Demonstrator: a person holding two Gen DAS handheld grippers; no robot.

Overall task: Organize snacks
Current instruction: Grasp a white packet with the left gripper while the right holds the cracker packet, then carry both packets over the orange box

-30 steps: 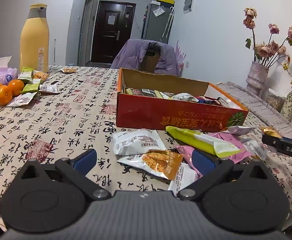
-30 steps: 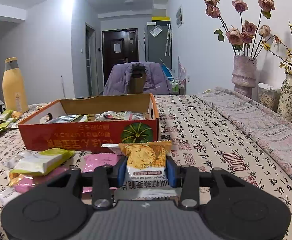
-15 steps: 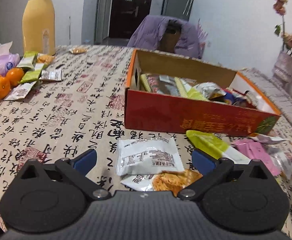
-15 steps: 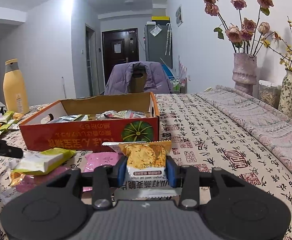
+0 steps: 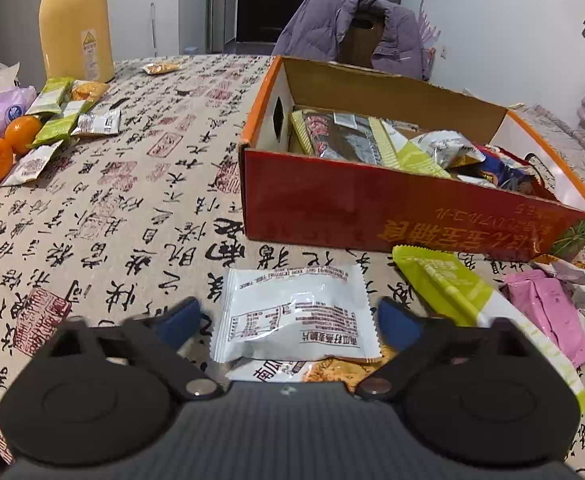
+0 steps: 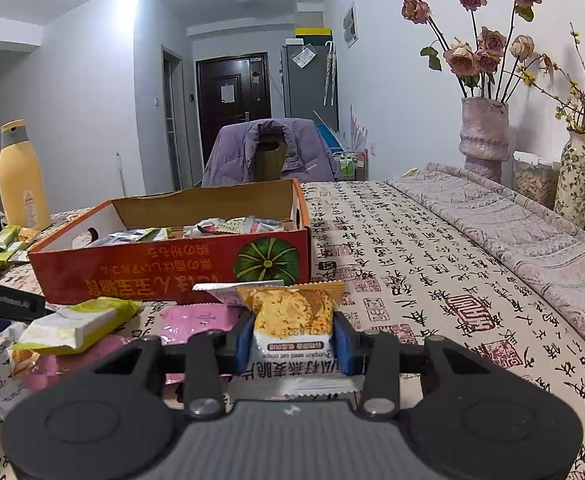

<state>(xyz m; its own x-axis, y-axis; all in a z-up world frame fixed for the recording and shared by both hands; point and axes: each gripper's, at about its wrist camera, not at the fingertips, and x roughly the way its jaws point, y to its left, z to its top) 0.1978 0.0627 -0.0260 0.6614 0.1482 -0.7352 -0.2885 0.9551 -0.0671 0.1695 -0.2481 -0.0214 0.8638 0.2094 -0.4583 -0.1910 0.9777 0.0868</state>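
White snack packet [image 5: 294,312] flat on table [image 5: 132,208], between closing jaws of left gripper [image 5: 290,322], untouched. Right gripper [image 6: 292,338] clamps orange crisp packet [image 6: 292,316] before red box [image 6: 164,268].

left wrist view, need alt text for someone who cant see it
The left tool is closing around a white snack packet lying on a calligraphy-print tablecloth, pads not yet touching it. Behind it sits an open red box holding snacks, with green and pink packets to its right. Far left are oranges and a yellow bottle.
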